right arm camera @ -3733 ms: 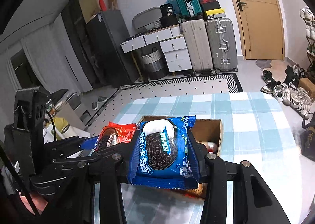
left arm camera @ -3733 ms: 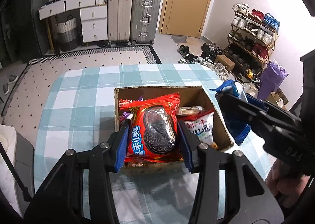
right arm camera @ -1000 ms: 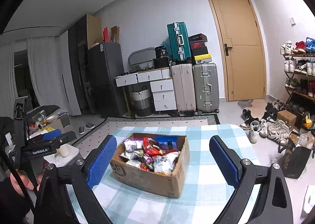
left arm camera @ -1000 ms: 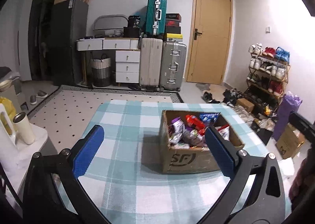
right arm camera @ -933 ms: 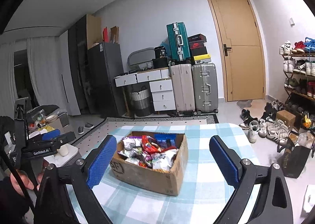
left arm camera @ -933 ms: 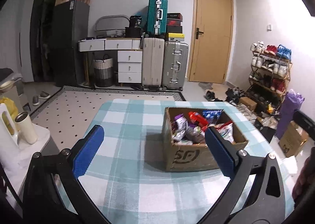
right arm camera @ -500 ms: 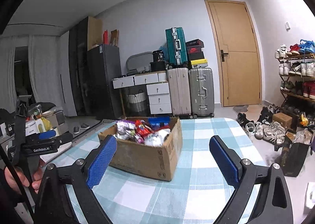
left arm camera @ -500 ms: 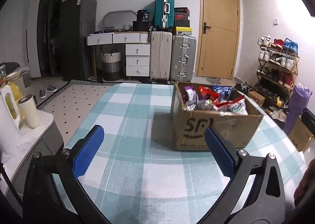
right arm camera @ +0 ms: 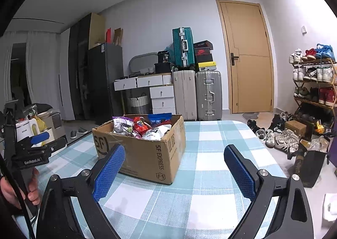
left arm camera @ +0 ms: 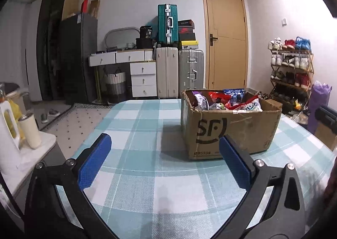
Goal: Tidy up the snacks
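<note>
Cardboard, brown and printed with a black courier logo, forms the open-topped shipping box (left arm camera: 229, 127) that holds the task's goods: a heap of foil and plastic snack packets (left arm camera: 226, 102) in red, blue, purple and white, piled to the rim and a little above it. The box stands on the counter (left arm camera: 147, 125), which is covered with a teal-and-white checked cloth, and sits toward the far right part of it in the left wrist view and left of centre in the right wrist view. No loose packet shows on the cloth in either view.

Both pairs of tongs are low over the near edge of the counter, well apart from the box. The left tongs (left arm camera: 165, 163) are spread wide with nothing between their blue ribbed pads, and the right tongs (right arm camera: 174, 169) stand equally wide and bare. The person's left hand (right arm camera: 19, 188) grips the handle of the left tool at the edge of the right wrist view.

Judging from this, the packing step looks finished, since every visible packet lies inside the box. The next move probably calls only for a check that nothing remains outside; if more snacks turn up, either pair of tongs needs to reach one, close on it, and carry it over the rim.
</note>
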`<state>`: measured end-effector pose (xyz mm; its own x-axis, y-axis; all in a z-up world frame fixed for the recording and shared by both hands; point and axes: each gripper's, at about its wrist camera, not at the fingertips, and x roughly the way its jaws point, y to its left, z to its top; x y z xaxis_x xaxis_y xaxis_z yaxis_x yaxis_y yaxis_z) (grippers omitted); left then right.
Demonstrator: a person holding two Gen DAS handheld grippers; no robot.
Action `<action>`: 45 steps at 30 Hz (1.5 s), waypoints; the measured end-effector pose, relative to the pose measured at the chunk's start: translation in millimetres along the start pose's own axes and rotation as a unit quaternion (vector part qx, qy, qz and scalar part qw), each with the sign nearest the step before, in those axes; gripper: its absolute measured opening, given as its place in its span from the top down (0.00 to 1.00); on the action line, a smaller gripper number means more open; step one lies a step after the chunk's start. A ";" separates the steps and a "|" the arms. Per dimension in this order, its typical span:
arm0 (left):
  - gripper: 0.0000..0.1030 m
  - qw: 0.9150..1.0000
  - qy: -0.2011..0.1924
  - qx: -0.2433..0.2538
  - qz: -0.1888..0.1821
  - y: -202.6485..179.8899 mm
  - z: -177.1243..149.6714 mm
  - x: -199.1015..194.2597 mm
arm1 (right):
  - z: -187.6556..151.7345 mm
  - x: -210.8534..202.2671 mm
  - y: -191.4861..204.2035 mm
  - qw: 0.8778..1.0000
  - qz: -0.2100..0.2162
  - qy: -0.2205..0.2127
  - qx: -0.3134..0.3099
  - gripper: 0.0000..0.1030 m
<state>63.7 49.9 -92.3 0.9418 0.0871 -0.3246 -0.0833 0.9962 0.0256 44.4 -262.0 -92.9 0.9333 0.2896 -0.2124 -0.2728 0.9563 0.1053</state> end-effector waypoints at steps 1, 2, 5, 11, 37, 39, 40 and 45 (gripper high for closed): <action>0.01 1.000 -0.002 0.000 -0.003 0.3 -0.2 0.3 | -0.2 0.5 0.0 1.000 0.000 0.001 0.000 0.06; 0.01 1.000 -0.003 -0.001 -0.003 0.4 1.1 -0.1 | -0.3 0.3 0.2 1.000 0.000 0.001 0.000 0.06; 0.01 1.000 -0.004 -0.007 -0.004 0.9 1.2 -1.8 | 1.5 3.4 2.8 1.000 -0.005 0.006 -0.004 0.06; 0.01 1.000 -0.004 -0.007 -0.002 -0.2 1.3 -3.0 | 0.4 10.8 9.8 1.000 -0.014 0.019 -0.021 0.06; 0.01 1.000 -0.006 -0.008 -0.001 -1.3 0.9 -4.8 | -4.3 16.5 11.0 0.999 -0.010 0.027 -0.028 0.06; 0.01 1.000 -0.005 -0.008 -0.001 -1.0 1.0 -5.0 | -4.1 16.0 11.2 0.999 -0.010 0.027 -0.028 0.06; 0.01 1.000 -0.006 -0.008 -0.001 -1.1 0.9 -4.8 | -4.4 16.7 11.3 0.999 -0.010 0.027 -0.028 0.06; 0.01 1.000 -0.006 -0.008 -0.001 -0.9 0.9 -5.2 | -4.1 16.1 11.1 0.999 -0.010 0.027 -0.028 0.06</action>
<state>59.2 48.6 -89.8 0.9456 0.0844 -0.3142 -0.0856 0.9963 0.0101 55.5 -246.6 -99.1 0.9251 0.2702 -0.2669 -0.2679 0.9624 0.0458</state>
